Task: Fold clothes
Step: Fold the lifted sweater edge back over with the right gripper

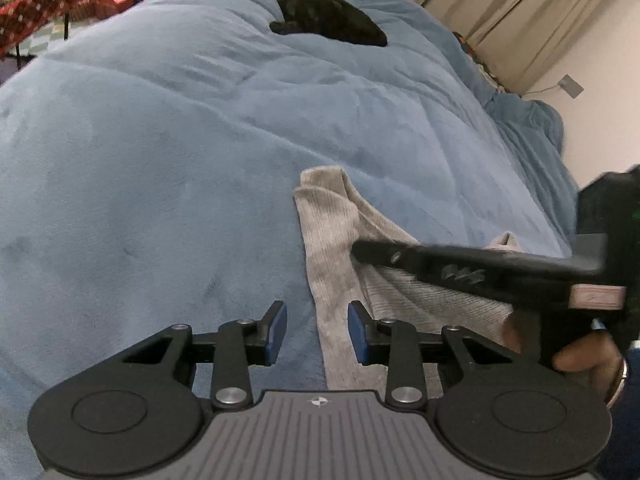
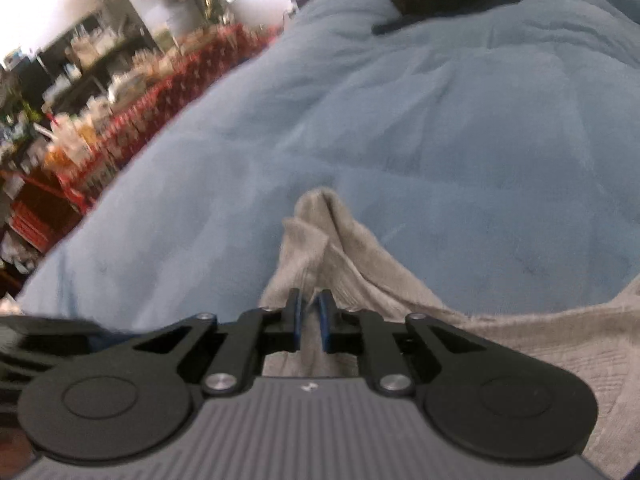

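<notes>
Blue blanket [image 1: 200, 160]; grey garment [image 2: 344, 240] partly hidden.

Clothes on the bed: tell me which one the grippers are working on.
The grey garment near the bed's front, with the right gripper closed on its fabric; the black garment lies untouched far back on the blue blanket.

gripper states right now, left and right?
Left gripper: open, jaws astride the edge of the grey garment, not pressing it.
Right gripper: nearly shut, pinching a fold of the grey garment.
</notes>
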